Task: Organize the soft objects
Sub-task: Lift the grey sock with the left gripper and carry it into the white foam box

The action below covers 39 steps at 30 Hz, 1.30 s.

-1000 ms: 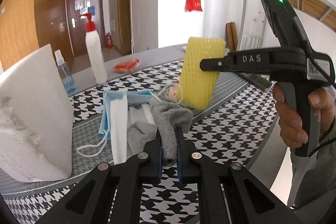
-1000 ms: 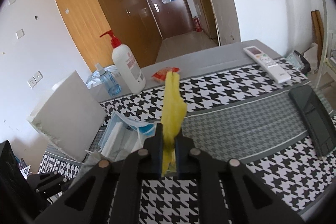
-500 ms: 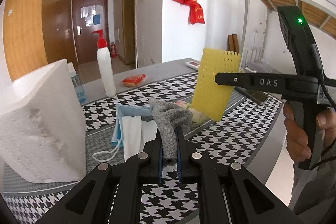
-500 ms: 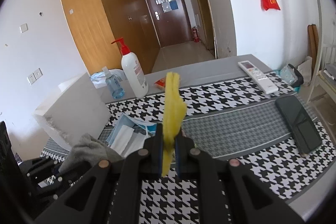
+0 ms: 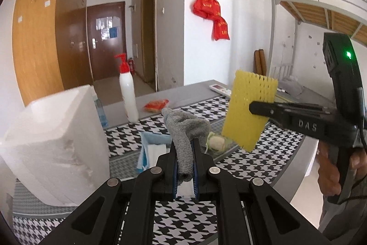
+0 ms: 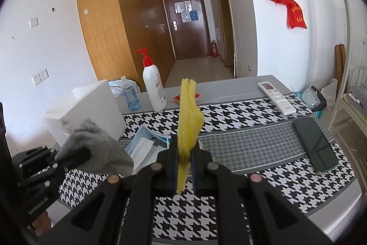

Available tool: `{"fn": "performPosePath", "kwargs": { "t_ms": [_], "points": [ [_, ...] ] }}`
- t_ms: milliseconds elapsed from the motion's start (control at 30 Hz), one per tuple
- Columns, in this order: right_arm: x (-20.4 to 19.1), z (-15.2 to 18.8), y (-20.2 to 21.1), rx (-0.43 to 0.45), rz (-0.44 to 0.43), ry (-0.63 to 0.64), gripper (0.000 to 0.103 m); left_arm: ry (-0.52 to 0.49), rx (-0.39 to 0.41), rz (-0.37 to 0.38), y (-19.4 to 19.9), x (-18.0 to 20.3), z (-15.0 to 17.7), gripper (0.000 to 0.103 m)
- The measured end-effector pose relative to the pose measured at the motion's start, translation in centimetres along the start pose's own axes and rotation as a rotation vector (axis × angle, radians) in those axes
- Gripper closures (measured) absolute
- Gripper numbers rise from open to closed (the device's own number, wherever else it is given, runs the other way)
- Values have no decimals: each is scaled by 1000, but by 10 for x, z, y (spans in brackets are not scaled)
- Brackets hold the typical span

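Claws (image 5: 185,153) (image 6: 183,160) aloft, tilted down (grey sock (image 5: 183,130), yellow foam net (image 6: 188,121) clamped).

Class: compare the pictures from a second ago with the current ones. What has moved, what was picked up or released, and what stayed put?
Both tongs have risen. The left tongs lifted the grey sock clear of the pile; the right tongs carried the yellow foam net higher and further from the pile. Nothing was newly grasped or released. The face masks, white foam box and pump bottle stayed put.
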State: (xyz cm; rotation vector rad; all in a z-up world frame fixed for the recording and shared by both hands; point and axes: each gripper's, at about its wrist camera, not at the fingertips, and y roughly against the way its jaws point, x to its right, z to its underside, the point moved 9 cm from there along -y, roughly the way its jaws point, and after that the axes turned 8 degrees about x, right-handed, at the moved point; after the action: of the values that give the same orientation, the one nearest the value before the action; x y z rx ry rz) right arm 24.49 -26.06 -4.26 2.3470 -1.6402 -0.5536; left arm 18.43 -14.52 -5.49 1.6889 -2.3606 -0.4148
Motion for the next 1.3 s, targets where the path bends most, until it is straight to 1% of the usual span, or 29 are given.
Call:
{"fn": "performPosePath", "kwargs": {
  "t_ms": [433,667,833,1300],
  "points": [
    [-20,-10,12,41,-23,57,91,-23,68,-32,11,-6,-21,93],
    [-25,-15,11,51,-29,71,91,-32,86,-59,12,-13,-30,93],
    [-32,-22,11,75,-31,92,91,-36,108,-83,17,-23,-36,93],
    [-55,-36,7,109,-81,116,91,-29,161,-160,32,-57,-61,93]
  ]
}}
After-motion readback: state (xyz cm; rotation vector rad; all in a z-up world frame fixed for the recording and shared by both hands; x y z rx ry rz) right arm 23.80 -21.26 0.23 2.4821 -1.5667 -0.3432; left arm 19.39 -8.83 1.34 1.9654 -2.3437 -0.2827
